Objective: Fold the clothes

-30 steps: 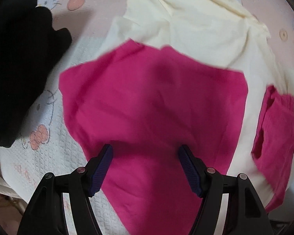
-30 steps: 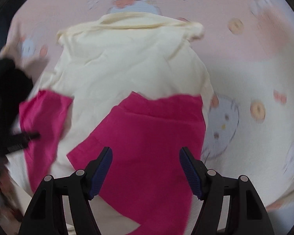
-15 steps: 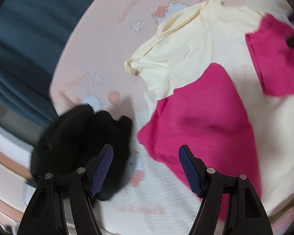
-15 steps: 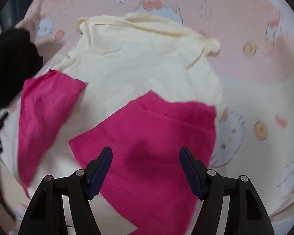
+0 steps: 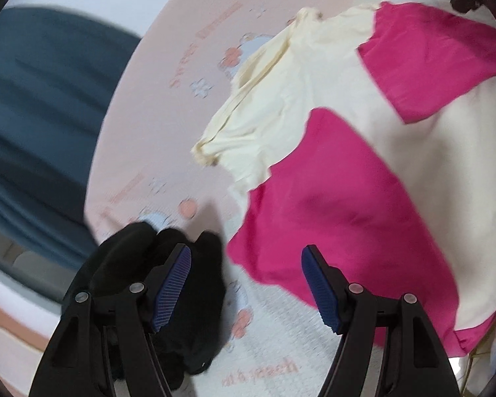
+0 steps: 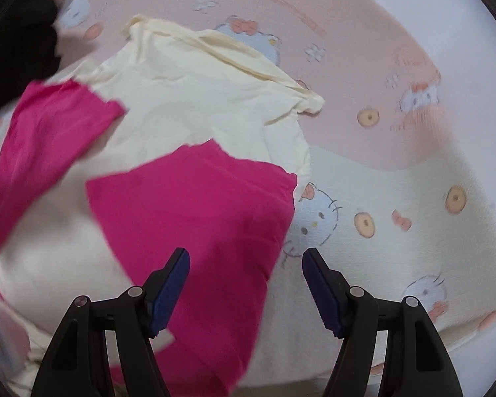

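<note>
Both cameras have drawn back and swung since a second ago: the left gripper point(image 5: 246, 284) hung over the pink panel then, and now the black garment point(image 5: 168, 301) sits under its left finger, with the bed's edge and a dark blue mass point(image 5: 43, 125) in view beyond.

Cream and pink, the shirt point(image 5: 330, 106) lies spread on a bed covered by a cartoon-cat blanket point(image 6: 396, 198). From the left wrist, its large pink panel point(image 5: 340, 225) lies ahead of the right finger, its near edge just past the fingertips. A cream sleeve point(image 5: 234, 142) sticks out on the far left of the shirt, its hem bunched and slightly lifted. A second pink flap point(image 5: 439, 59) lies at the shirt's far right. The black garment lies just left of the shirt, with a narrow strip of blanket between them.

The right gripper point(image 6: 246, 281) hovers over the shirt's right edge; the pink panel point(image 6: 195, 231) lies under its left finger, bare blanket under its right. Right of the shirt the blanket is open and flat out to the bed's edge.

Each gripper's fingers are spread wide and hold nothing.
</note>
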